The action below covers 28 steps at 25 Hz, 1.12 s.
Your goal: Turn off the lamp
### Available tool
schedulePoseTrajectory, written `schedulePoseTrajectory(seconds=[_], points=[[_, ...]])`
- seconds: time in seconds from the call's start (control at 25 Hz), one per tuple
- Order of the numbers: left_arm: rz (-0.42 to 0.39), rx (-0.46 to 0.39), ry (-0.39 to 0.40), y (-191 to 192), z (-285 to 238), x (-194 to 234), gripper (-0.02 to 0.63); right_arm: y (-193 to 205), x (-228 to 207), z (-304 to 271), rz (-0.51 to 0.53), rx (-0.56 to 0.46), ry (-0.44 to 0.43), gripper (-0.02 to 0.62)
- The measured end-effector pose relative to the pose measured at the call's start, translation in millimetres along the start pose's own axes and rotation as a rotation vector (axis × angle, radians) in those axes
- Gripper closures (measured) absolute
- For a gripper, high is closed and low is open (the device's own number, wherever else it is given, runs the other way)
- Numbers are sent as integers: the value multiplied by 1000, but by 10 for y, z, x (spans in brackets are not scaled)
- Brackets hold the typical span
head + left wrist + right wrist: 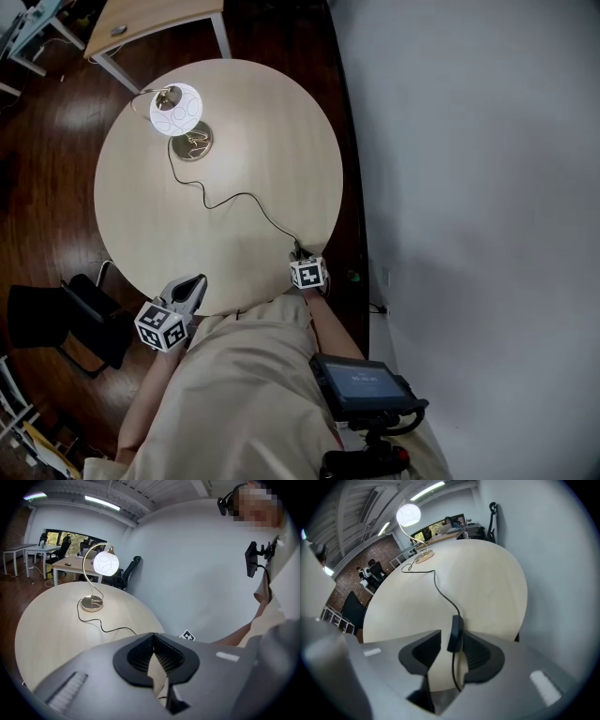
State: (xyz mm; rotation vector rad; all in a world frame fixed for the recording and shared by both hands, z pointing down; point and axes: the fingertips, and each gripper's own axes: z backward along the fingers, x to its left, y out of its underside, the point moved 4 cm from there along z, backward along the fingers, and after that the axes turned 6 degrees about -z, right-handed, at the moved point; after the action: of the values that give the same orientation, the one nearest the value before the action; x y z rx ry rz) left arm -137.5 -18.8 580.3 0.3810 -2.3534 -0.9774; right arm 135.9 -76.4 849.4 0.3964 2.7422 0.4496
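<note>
Right gripper view gives the reason for the hand's position: the right gripper point(451, 644) has its fingers point(478, 654) spread apart around the black oblong inline switch point(455, 632), which sits close against the right-hand pad with a clear gap to the other, so nothing is squeezed yet. That switch lies at the near-right edge of the round pale wooden counter point(262, 122), on the thin black cord point(234, 197) that snakes away across the top. The cord ends at the lamp with a glowing white globe shade, curved brass stem and round brass base point(176, 110), which stands near the far-left edge and is plainly lit. I judge that the person goes for the switch because the lamp is well apart from them, while the cord brings the control to the near edge. The left gripper point(195, 283) hangs just off the near-left edge, touching nothing; in its own view its fingers point(140, 654) meet at the tips with nothing between them. It seems to be parked out of the way, since this looks like a one-handed job. What remains is to close on or press the switch squarely; it is small and loose, so it may slide or tip instead of clicking.
</note>
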Motion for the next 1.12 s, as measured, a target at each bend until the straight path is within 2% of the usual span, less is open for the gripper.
schedulePoseTrajectory(seconds=[0.52,0.64,0.8,1.12], points=[[16,-1,-42,72,78,39,606,-168,-19,-118,-36,-22,-8,449],[17,-3,-45,89,92,53,606,-183,-43,-133,-47,-8,23,451],[19,-1,-47,112,113,61,606,-243,-52,-126,-26,-7,62,491],[17,-2,-43,112,154,110,606,-414,12,-57,17,-7,118,494]])
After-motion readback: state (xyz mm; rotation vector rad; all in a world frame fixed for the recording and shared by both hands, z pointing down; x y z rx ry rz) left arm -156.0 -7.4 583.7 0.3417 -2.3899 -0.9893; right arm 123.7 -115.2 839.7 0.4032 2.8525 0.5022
